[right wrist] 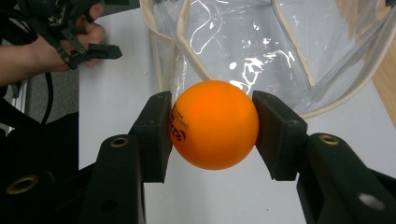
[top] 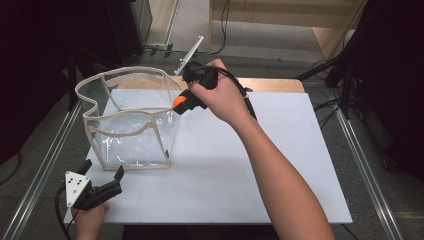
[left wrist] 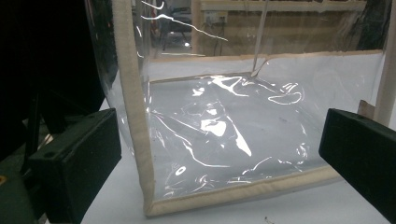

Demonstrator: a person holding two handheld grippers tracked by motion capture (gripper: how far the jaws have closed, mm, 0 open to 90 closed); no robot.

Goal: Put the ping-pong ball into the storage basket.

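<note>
We hold the orange ball (right wrist: 215,130) clamped between the right gripper's (right wrist: 212,133) jaws, just beside the upper rim of the clear bag (top: 130,120). Let go too soon, it could strike the soft rim and roll off the table (top: 280,170). A ball has no long axis; its printing faces the left jaw. Near the bag's front corner, the left gripper (top: 102,182) hangs agape, holding nothing.

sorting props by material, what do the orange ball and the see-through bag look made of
Orange ball: probably hard plastic, smooth matte shell with small printed lettering. Bag: looks like thin clear plastic film, glossy with creases and glare; its beige edging seems to be fabric tape.
</note>
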